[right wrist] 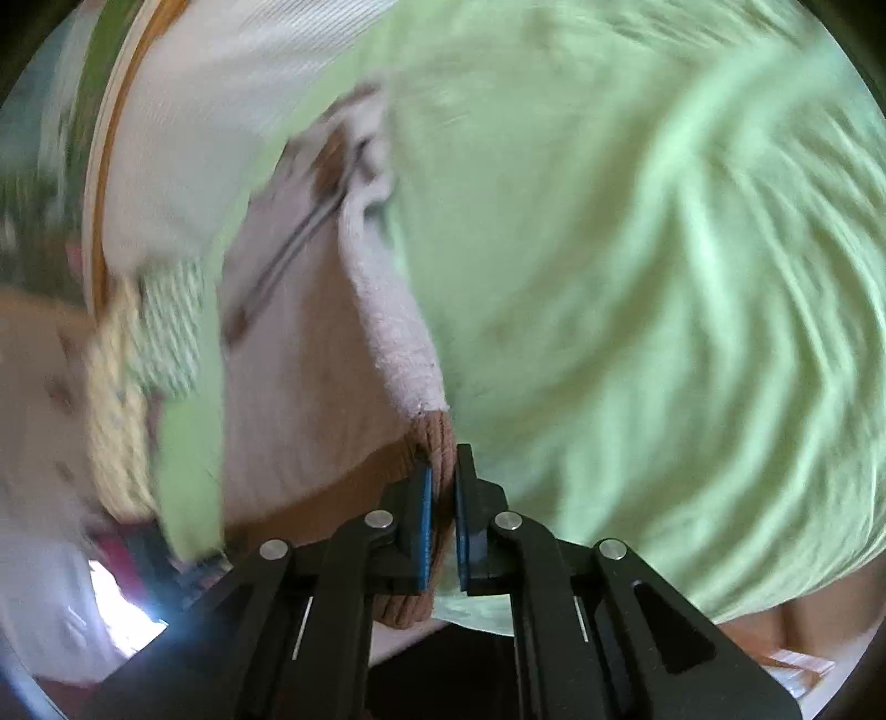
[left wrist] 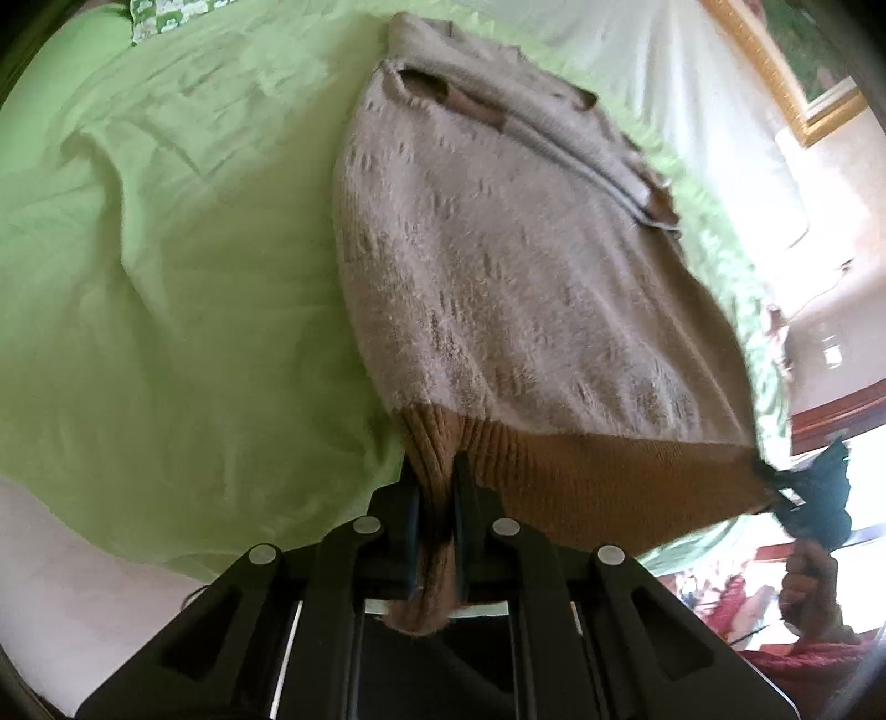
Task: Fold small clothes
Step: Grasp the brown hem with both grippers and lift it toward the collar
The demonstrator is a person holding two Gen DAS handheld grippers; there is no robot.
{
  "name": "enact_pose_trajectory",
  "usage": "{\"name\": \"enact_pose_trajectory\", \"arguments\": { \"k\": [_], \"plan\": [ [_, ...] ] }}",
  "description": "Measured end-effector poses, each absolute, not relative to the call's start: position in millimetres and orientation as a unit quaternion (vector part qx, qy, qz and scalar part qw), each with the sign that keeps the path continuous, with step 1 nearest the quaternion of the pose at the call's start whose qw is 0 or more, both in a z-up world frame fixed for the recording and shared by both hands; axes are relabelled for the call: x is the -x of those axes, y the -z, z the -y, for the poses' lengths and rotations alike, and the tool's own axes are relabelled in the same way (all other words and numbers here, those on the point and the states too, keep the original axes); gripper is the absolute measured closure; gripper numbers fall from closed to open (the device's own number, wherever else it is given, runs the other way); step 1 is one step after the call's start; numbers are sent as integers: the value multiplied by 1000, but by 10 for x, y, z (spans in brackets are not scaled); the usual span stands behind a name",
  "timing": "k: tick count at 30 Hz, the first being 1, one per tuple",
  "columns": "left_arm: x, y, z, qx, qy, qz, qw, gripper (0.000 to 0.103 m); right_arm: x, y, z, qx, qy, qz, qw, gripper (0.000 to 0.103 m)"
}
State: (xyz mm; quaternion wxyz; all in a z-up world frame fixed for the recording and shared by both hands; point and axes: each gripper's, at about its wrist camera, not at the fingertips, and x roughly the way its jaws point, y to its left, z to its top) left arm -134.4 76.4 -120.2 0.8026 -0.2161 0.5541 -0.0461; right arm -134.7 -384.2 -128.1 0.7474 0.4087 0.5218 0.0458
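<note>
- Left wrist view: close behind its tool [left wrist: 440,493], facing down along the sweater [left wrist: 515,266] on the bed [left wrist: 183,249].
- Right wrist view: close, blurred, same sweater hem [right wrist: 432,443] and bed.

a bed [left wrist: 166,249] fills the view, spread with a light green sheet [left wrist: 138,332] that is rumpled into soft creases. lying on it, a fuzzy pale knit sweater [left wrist: 498,277] with a brown ribbed hem [left wrist: 581,476], its far end flat on the sheet, its near end lifted. at the far corner sits a green-and-white patterned pillow [left wrist: 166,16], possibly a cushion. the right wrist view is smeared, green sheet [right wrist: 609,277] again.
</note>
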Motion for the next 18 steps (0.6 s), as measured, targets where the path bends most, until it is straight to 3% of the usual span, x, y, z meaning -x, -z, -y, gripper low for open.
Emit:
{"name": "enact_pose_trajectory", "arguments": {
  "k": [3, 9, 18],
  "plan": [
    [1362, 1204, -747, 223, 45, -557, 799, 96, 1471, 1512, 3959, -433, -38, -535, 724, 96],
    [1412, 865, -805, 283, 62, -496, 819, 96, 1470, 1382, 3789, -442, -105, -514, 728, 97],
    [794, 192, -956, 325, 101, -403, 850, 96, 870, 727, 3729, -484, -191, -411, 749, 96]
  ]
}}
